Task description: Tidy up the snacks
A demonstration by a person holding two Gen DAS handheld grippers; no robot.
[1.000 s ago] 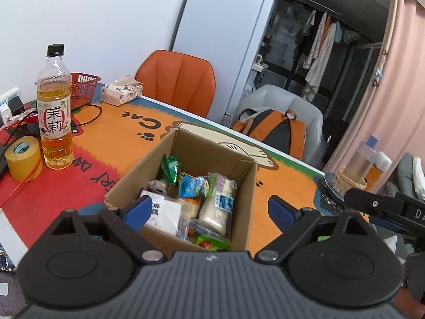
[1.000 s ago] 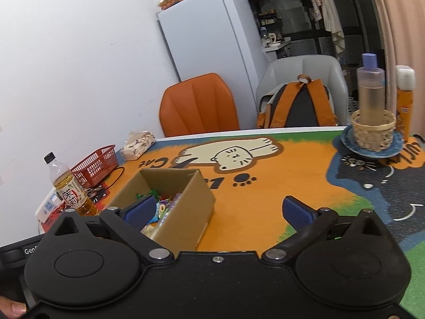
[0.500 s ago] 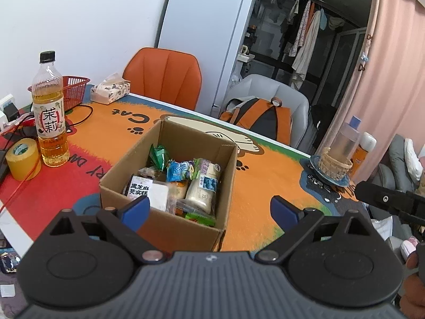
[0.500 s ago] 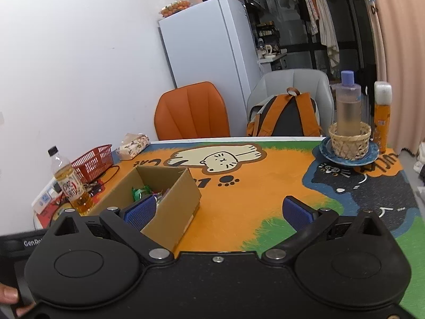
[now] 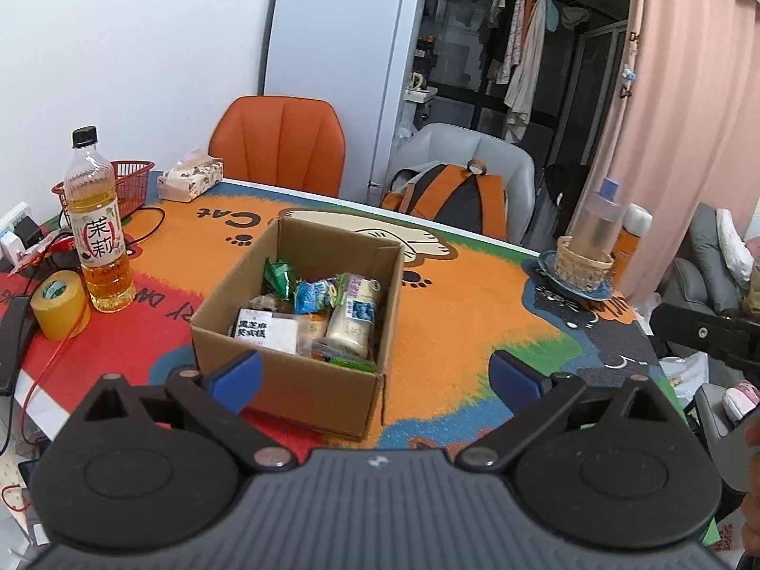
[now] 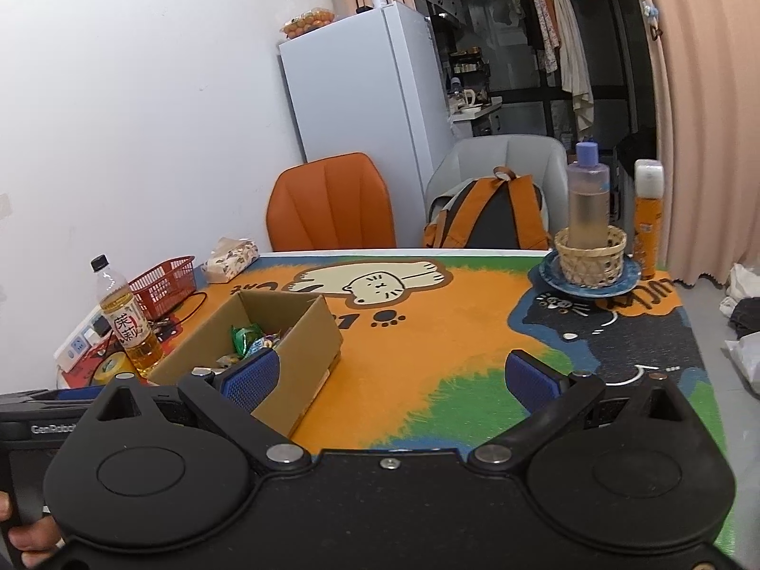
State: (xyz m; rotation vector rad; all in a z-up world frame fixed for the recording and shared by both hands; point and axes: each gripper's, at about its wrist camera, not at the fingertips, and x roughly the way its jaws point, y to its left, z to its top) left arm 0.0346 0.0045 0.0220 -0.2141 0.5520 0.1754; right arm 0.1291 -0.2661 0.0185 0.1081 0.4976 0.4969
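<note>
The cardboard box point(image 5: 304, 332) is standing on the colourful cat-print table mat point(image 5: 456, 332), and the snacks point(image 5: 308, 313) are lying inside it in a loose pile. I am seeing a white packet with black characters point(image 5: 263, 327) toward the front, a long pale packet with a blue label point(image 5: 356, 320) beside it, a small blue wrapper point(image 5: 311, 293) and a green wrapper point(image 5: 279, 275) further back. These packets are looking light, soft and crinkly – plastic film that is probably slipping easily between pads. I am judging that a grip across the flat middle of one packet, not on the sealed edge, is holding better, and a gentle squeeze is needed because the contents may be crushing.

The left gripper point(image 5: 375, 370) is hovering in front of the box with its jaws spread wide; they have just been opening further, and nothing is between them. The right gripper point(image 6: 394, 375) is also standing wide apart and empty, over the mat to the right of the box.

Other containers are near – a red basket point(image 5: 128, 185) by the tea bottle point(image 5: 97, 232), contents not clear, and a small woven basket point(image 6: 590, 254) on a blue plate, holding a clear bottle with a purple cap point(image 6: 589, 190).
</note>
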